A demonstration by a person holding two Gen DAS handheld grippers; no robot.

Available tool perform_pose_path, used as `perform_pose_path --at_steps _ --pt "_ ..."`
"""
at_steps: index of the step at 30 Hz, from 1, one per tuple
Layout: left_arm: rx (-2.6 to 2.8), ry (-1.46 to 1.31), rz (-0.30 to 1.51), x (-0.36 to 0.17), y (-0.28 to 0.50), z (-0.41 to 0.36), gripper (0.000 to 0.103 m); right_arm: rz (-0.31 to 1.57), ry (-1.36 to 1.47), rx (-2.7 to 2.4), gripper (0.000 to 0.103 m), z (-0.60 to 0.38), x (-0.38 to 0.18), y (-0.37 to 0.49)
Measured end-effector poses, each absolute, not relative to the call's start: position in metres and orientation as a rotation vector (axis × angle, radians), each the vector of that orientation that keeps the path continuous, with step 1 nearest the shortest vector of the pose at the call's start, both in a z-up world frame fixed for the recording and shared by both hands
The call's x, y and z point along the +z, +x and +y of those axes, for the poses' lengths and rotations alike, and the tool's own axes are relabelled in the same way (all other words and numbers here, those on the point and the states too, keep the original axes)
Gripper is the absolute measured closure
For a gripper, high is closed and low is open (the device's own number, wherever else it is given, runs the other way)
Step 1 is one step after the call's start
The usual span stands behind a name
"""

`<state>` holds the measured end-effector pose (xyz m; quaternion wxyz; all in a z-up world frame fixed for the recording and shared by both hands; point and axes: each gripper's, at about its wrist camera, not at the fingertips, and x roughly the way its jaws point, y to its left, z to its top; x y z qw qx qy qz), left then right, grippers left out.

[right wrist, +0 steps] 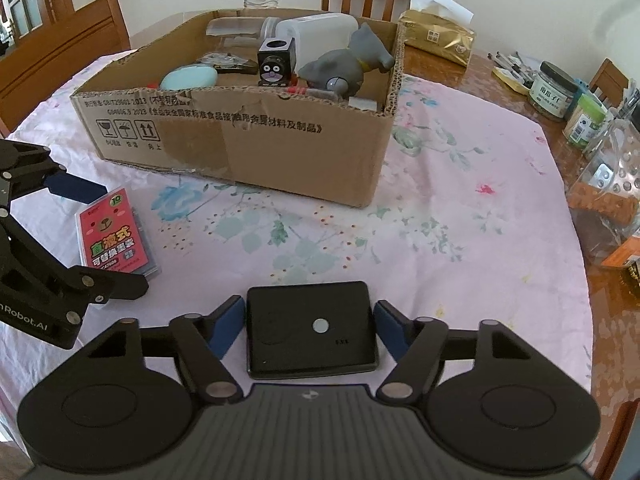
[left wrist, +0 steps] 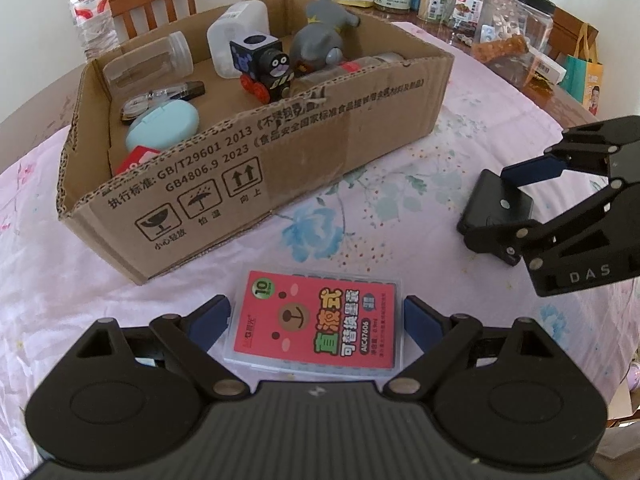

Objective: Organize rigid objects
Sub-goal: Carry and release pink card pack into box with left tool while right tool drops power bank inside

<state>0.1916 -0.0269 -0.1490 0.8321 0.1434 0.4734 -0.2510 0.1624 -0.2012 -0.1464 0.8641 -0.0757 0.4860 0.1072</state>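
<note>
A red flat box with a bear face lies on the floral cloth. My left gripper is shut on it, a blue pad against each long side. The box also shows in the right wrist view, between the left gripper's fingers. A black rectangular case lies flat in my right gripper, whose blue pads meet its left and right edges. From the left wrist view the case sits at the right under the right gripper. Behind both stands an open cardboard box.
The cardboard box holds a toy train, a grey toy, a teal case, jars and small items. Jars, a gold tissue pack and bags crowd the table's right side. A water bottle and chairs stand behind.
</note>
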Motion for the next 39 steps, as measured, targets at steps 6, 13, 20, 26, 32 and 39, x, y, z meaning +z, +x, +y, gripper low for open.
perform_pose_path --at_steps 6,13,20,26,32,39 --pt "-0.546 0.319 1.009 -0.144 0.19 -0.026 0.011 1.025 -0.175 0.224 0.029 -0.201 -0.145 0.164" --pt "-0.559 0.331 0.999 -0.124 0.186 -0.021 0.011 1.027 -0.186 0.246 0.029 -0.205 -0.133 0.163" --pt "-0.554 0.312 0.973 -0.104 0.187 -0.016 0.011 1.0 -0.214 0.276 0.029 -0.208 -0.113 0.166" --pt "-0.56 0.308 0.947 -0.085 0.186 -0.012 0.011 0.979 -0.192 0.314 0.031 -0.207 -0.094 0.168" --pt "-0.539 0.301 0.908 -0.071 0.188 -0.007 0.011 0.962 -0.198 0.338 0.047 -0.202 -0.082 0.175" --pt "-0.529 0.294 0.904 -0.071 0.189 -0.003 0.011 0.986 -0.199 0.314 0.025 -0.197 -0.095 0.175"
